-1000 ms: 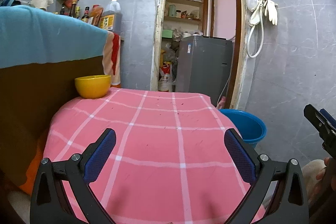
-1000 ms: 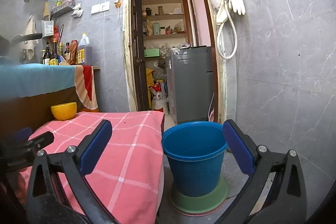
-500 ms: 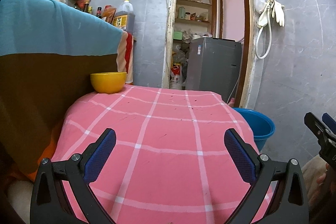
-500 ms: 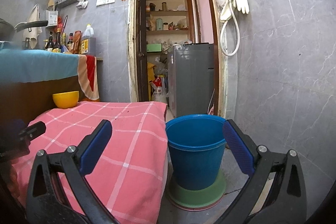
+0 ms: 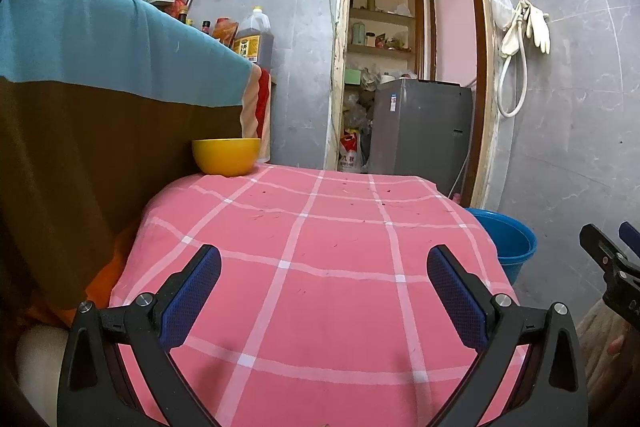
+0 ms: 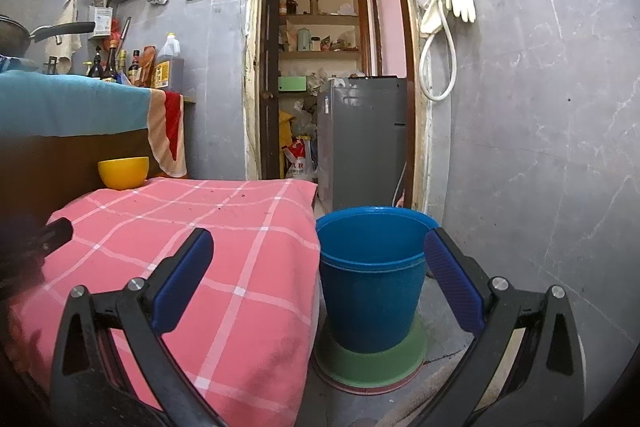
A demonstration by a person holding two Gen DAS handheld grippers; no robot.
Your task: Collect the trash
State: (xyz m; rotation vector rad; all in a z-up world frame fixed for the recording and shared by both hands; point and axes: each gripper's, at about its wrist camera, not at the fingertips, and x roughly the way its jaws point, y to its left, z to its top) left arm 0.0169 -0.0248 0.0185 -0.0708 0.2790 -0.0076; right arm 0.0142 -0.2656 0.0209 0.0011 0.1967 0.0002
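Left wrist view: the left gripper (image 5: pixel 324 277) is hovering spread wide and empty over the pink checked tablecloth (image 5: pixel 320 267), where tiny dark crumbs (image 5: pixel 362 193) are lying toward the far edge. A yellow bowl (image 5: pixel 226 155) is sitting at the far left corner. The right gripper (image 6: pixel 318 265) is likewise hanging released, framing the blue bucket (image 6: pixel 372 279) standing beside the table on a green base (image 6: pixel 370 363).

Left gripper (image 5: pixel 324 291): jaws spread wide, nothing between the blue pads (image 5: pixel 192 297), levelled over the near edge of the pink cloth. Right gripper (image 6: pixel 318 275): jaws equally wide, empty, off the cloth's right edge.
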